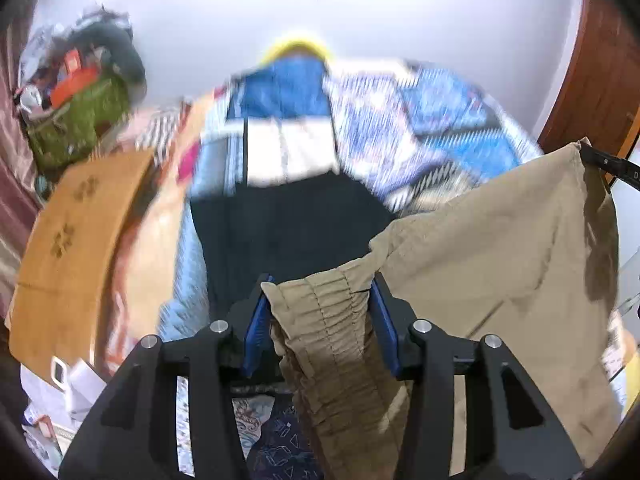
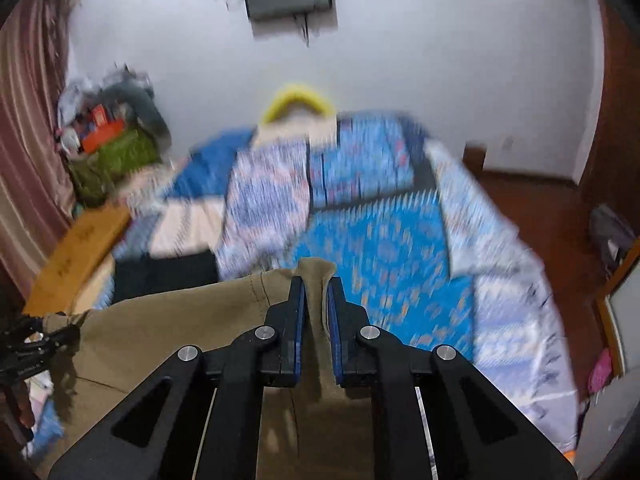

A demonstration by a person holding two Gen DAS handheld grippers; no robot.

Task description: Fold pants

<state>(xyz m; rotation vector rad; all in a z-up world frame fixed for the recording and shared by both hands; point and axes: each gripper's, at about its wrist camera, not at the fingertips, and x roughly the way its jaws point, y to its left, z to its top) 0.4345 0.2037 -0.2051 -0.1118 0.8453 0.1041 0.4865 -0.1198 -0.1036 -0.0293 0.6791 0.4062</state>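
The tan pants (image 1: 492, 248) hang stretched in the air between my two grippers, above the bed. My left gripper (image 1: 320, 288) is shut on the gathered elastic waistband (image 1: 332, 340). My right gripper (image 2: 317, 284) is shut on another corner of the pants (image 2: 172, 320), whose cloth spreads to the left and down below it. In the left wrist view the right gripper's tip (image 1: 600, 160) shows at the far right, at the cloth's top corner. In the right wrist view the left gripper (image 2: 24, 344) shows at the far left edge. Both views are blurred by motion.
A bed with a blue patterned bedspread (image 2: 380, 248) fills the middle, with a dark folded cloth (image 1: 288, 232) on it. An orange board (image 1: 76, 240) lies to the left. A green bag of clutter (image 1: 80, 120) stands by the curtain. A wooden door (image 1: 592, 64) is at right.
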